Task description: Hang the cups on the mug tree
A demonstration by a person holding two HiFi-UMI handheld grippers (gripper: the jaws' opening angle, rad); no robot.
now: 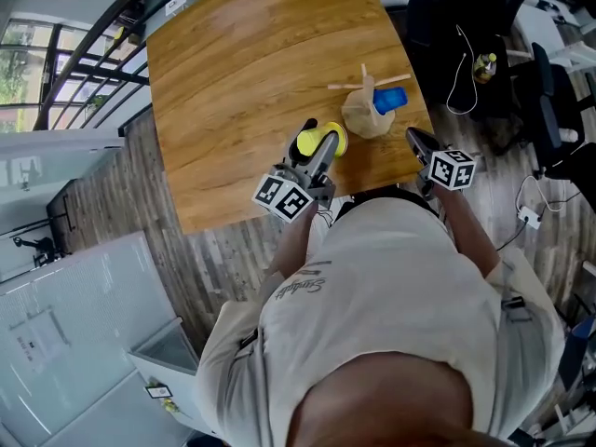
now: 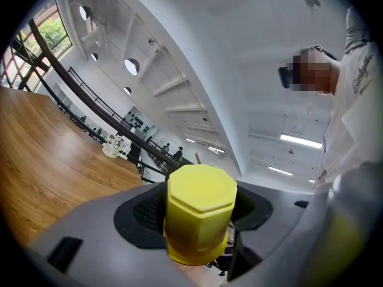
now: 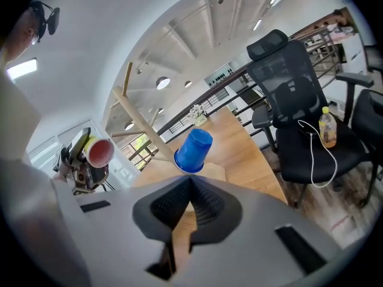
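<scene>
Head view, entries left to right.

1. Wooden table [image 1: 233, 82]: warm brown top, mostly bare.
2. Left gripper [image 1: 323, 149]: over the table's near edge, its marker cube [image 1: 284, 198] toward the person. The jaws are clamped on a yellow cup [image 1: 310, 142]. In the left gripper view the cup sits between the two dark pads, held by its sides, with its closed eight-sided end in view. In the right gripper view the same cup shows a reddish inside, its mouth turned sideways.
3. Mug tree [image 1: 365, 110]: pale wood, with its base on the table just right of the yellow cup. It has an upright post and slanting pegs.
4. Blue cup [image 1: 391, 99]: on the right side of the tree, clear of the table top. In the right gripper view it hangs tilted with its mouth downward. It appears to sit on a peg, though the peg itself is hidden by the cup.
5. Right gripper [image 1: 416, 141]: at the table's near right edge, just beside the tree's base. The pads are pressed together with nothing between them. The blue cup lies beyond the fingertips, apart from them.
6. Black office chair [image 1: 466, 17]: on the floor right of the table, with a white cable [image 1: 458, 73] draped over it and a bottle [image 1: 483, 66] on the seat.
</scene>
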